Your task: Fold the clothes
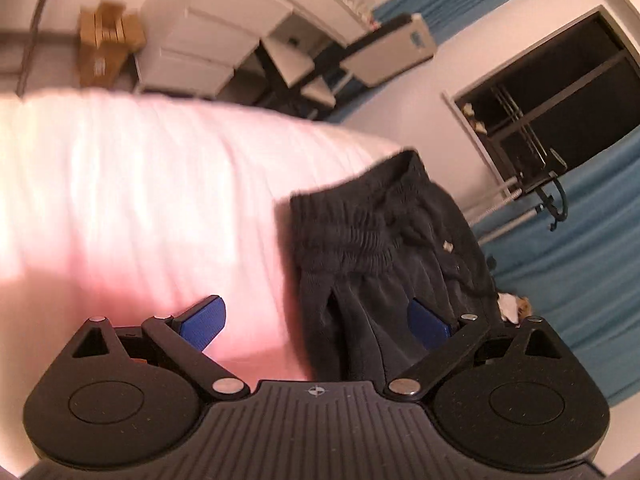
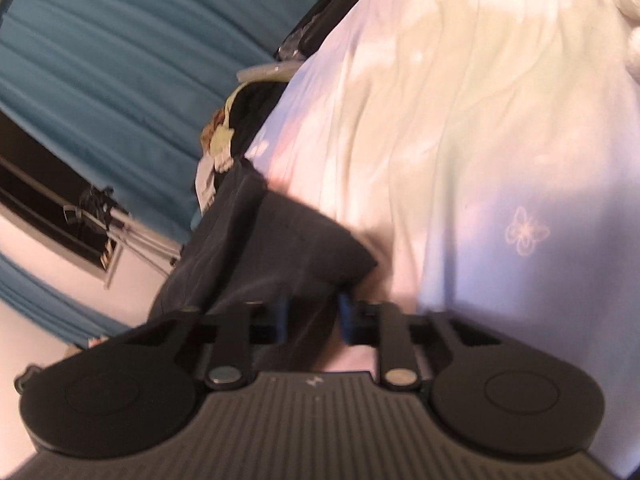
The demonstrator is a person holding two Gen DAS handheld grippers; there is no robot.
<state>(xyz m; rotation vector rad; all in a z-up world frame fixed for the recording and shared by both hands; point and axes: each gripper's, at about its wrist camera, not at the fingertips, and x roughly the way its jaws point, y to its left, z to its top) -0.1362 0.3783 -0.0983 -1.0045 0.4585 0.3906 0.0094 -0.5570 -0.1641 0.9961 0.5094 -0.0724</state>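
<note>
A pair of dark shorts (image 1: 380, 248) with a gathered elastic waistband lies on the pale bed sheet (image 1: 140, 184) near its right edge. My left gripper (image 1: 316, 320) is open; its blue pads (image 1: 204, 320) stand wide apart, the right pad resting over the shorts' lower part. In the right wrist view the same dark shorts (image 2: 280, 240) lie on the sheet (image 2: 460, 120), and my right gripper (image 2: 312, 316) is shut on their near edge, fabric pinched between the blue pads (image 2: 345, 312).
White drawers (image 1: 208, 36) and a cardboard box (image 1: 104, 40) stand beyond the bed. A dark window (image 1: 560, 92) and teal curtains (image 1: 580, 280) are at right. Small items (image 2: 220, 136) lie beside the bed edge. A butterfly print (image 2: 526, 232) marks the sheet.
</note>
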